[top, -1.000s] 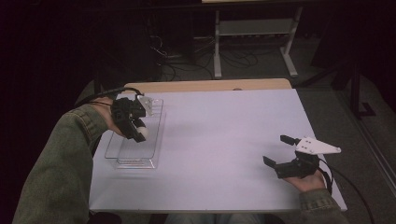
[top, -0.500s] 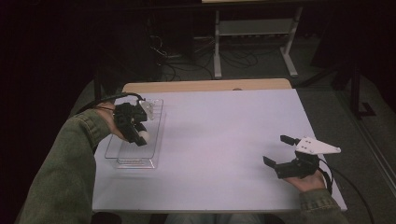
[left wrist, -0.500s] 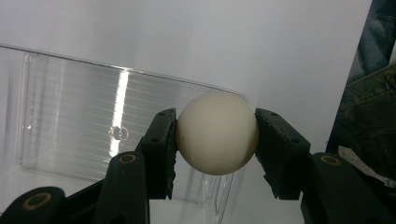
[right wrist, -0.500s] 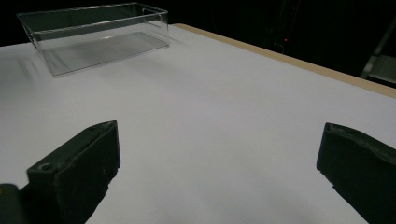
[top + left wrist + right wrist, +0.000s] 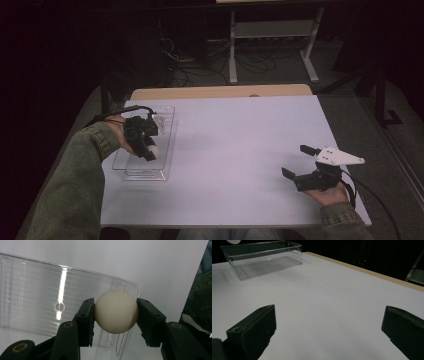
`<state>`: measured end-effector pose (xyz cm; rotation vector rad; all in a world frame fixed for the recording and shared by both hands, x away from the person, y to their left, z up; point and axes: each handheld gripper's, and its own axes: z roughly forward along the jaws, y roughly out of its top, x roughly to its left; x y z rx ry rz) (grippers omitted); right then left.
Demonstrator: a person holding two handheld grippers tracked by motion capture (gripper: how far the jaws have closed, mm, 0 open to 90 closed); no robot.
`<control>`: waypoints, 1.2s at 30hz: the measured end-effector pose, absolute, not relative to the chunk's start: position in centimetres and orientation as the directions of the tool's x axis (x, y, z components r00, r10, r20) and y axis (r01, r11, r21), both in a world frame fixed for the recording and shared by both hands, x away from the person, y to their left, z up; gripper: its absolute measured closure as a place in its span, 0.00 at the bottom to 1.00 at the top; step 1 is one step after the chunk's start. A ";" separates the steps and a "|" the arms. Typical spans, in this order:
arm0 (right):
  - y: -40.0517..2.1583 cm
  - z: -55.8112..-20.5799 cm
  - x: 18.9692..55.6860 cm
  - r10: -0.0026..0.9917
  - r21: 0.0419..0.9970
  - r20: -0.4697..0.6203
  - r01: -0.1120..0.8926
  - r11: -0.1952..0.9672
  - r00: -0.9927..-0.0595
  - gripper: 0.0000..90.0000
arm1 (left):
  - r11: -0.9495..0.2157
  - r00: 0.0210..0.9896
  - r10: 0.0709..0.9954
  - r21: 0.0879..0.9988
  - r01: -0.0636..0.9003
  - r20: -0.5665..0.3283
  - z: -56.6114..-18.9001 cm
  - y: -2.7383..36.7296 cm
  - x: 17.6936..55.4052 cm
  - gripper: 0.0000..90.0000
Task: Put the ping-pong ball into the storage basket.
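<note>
A: Left tongs (image 5: pixel 149 151) clamped on a cream ball (image 5: pixel 152 149), one pad against each side, over the clear plastic bin (image 5: pixel 131 172) at the worktop's 9 o'clock edge.

B: Right tongs (image 5: pixel 296 161)?

A: Jaws spread wide, nothing between them, resting low near the 4 o'clock corner of the white worktop (image 5: pixel 235 150).

B: Room to move?

A: Open white surface between the two hands, well apart. Bin sits just inside the left edge; a wooden strip (image 5: pixel 220 92) shows beyond the far edge at 12 o'clock.

B: View differences?

A: Left gripper view gives ball (image 5: pixel 116 311) pressed by both pads, bin floor (image 5: pixel 32 302) and its rounded corner beneath. Right gripper view shows the bin (image 5: pixel 262 258) side-on, walls upright, far across bare worktop.

B: Surroundings?

A: Dark floor, cables, a metal stand (image 5: pixel 272 35) behind at 12 o'clock. Green sleeve (image 5: pixel 75 190) along the left side.
</note>
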<state>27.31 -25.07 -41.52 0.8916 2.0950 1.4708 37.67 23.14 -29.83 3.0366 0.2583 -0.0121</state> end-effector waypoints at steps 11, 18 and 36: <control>-25.1 -41.5 27.3 0.711 0.937 0.016 0.258 0.234 -0.703 0.00 | -0.984 0.987 0.158 0.081 0.160 -0.020 -31.2 22.9 37.9 0.56; -25.0 -41.6 27.3 0.710 0.935 0.012 0.260 0.241 -0.704 0.00 | -0.986 0.989 0.145 0.074 0.146 -0.022 -31.6 22.5 37.9 0.56; -24.8 -41.7 27.3 0.707 0.929 0.005 0.265 0.259 -0.707 0.00 | -0.987 0.987 0.154 0.049 0.156 -0.036 -34.1 22.6 39.0 0.56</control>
